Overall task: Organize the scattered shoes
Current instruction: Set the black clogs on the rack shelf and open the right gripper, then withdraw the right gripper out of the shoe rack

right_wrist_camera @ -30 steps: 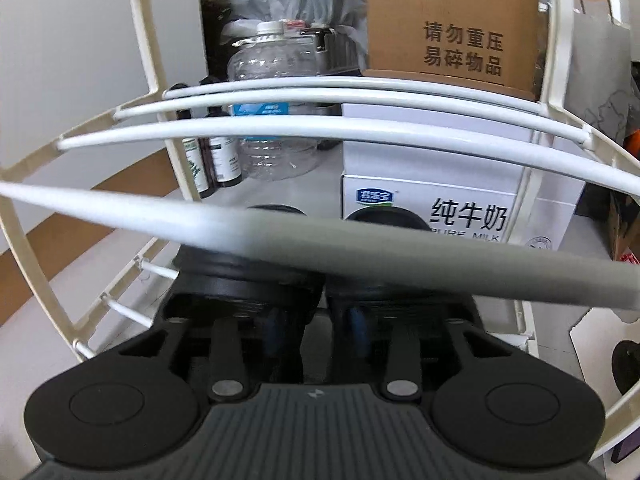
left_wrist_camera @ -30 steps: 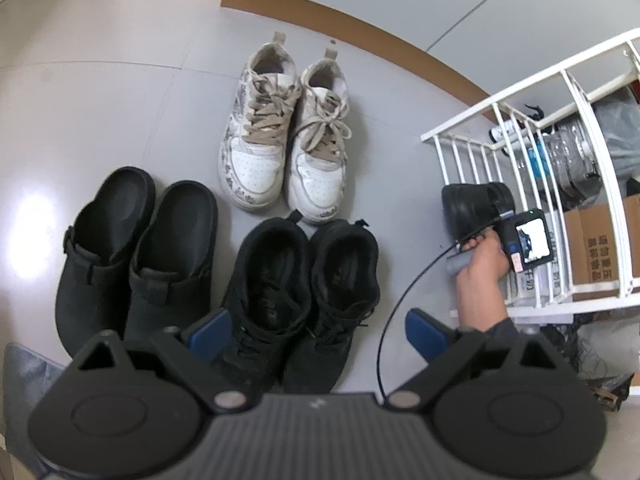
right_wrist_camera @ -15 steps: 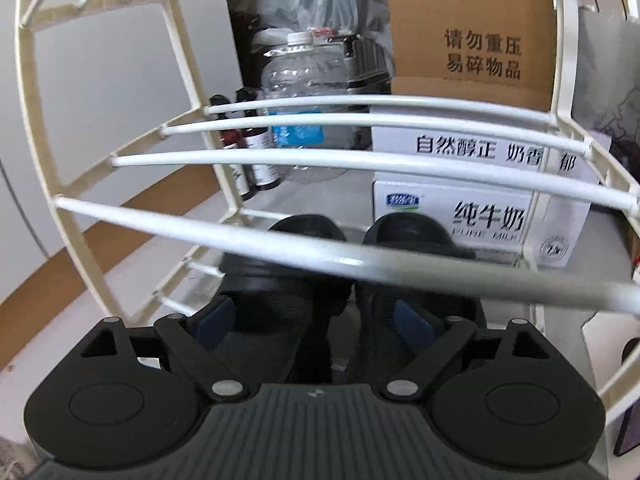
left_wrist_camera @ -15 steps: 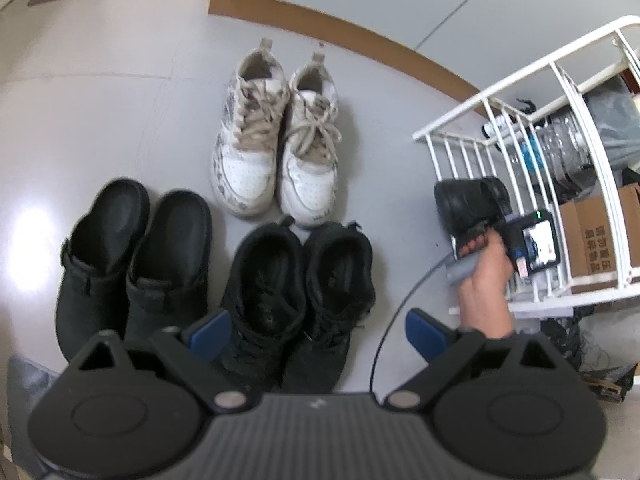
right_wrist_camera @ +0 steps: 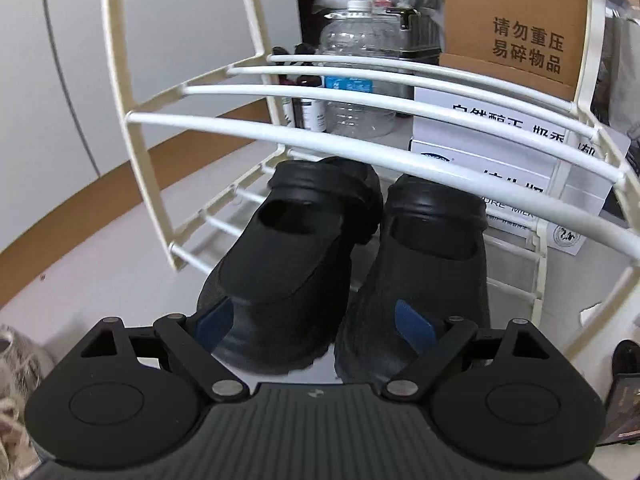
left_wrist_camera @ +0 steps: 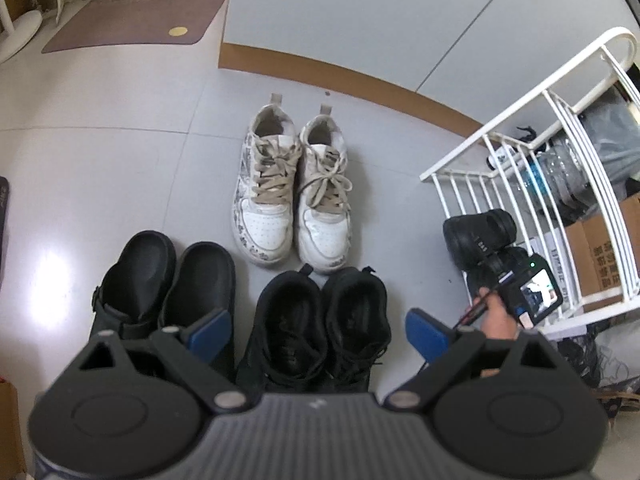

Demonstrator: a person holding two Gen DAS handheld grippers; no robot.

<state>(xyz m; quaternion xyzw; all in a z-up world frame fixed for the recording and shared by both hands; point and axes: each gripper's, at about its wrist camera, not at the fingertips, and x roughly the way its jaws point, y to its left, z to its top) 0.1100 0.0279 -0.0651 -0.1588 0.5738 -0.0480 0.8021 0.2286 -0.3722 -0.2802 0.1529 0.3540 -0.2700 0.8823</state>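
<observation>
The brown cardboard box [right_wrist_camera: 516, 20] reads "请勿重压 易碎物品", and the white milk carton [right_wrist_camera: 508, 200] below shows "PURE MILK", partly hidden by rack bars.

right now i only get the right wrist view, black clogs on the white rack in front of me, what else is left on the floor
Observer: Three pairs stand on the floor in the left wrist view: white sneakers, black sneakers and black clogs.
Operator: are they scattered or lined up
Observer: Each pair stands side by side; the white sneakers are nearest the wall, the two black pairs nearer the left gripper.
Operator: is the left gripper carrying anything
Observer: No, its jaws stand open above the black sneakers with nothing gripped.
Operator: and mine, am i clear of the rack
Observer: The right gripper sits at the front edge of the white rack, by its lower shelf; its jaws have just been opening and now stand open.
</observation>
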